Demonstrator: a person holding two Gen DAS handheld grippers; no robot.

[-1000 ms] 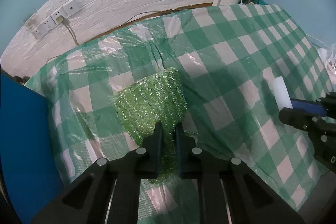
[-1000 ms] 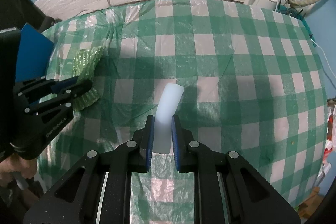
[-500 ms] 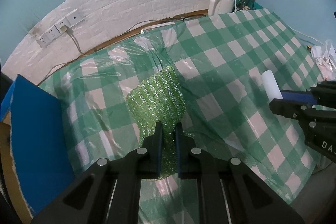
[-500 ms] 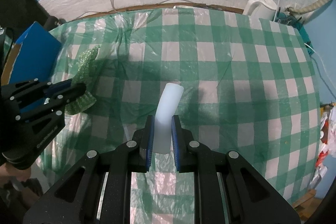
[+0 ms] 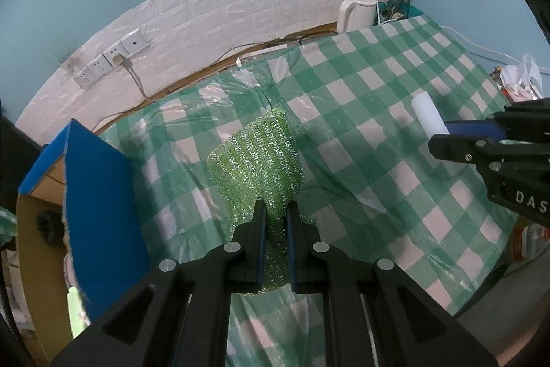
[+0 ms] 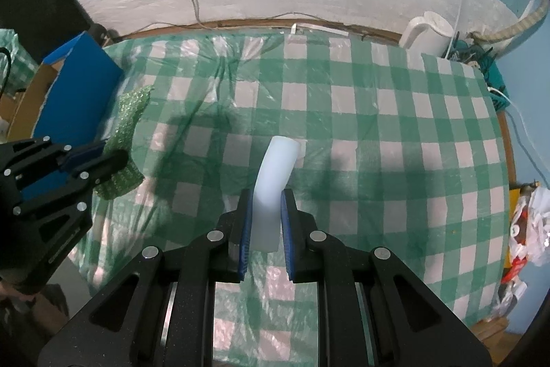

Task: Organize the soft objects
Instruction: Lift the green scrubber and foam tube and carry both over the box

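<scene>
Two soft things held: one green scrubber [image 5: 261,160], one white foam tube [image 6: 275,171].

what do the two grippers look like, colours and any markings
Both the left gripper and the right gripper are matte black angular frames with round silver screw heads and blue pads inside the fingers. The right one's body carries white letters "DAS", cut off at the frame edge. No cables or sleeves are visible.
</scene>
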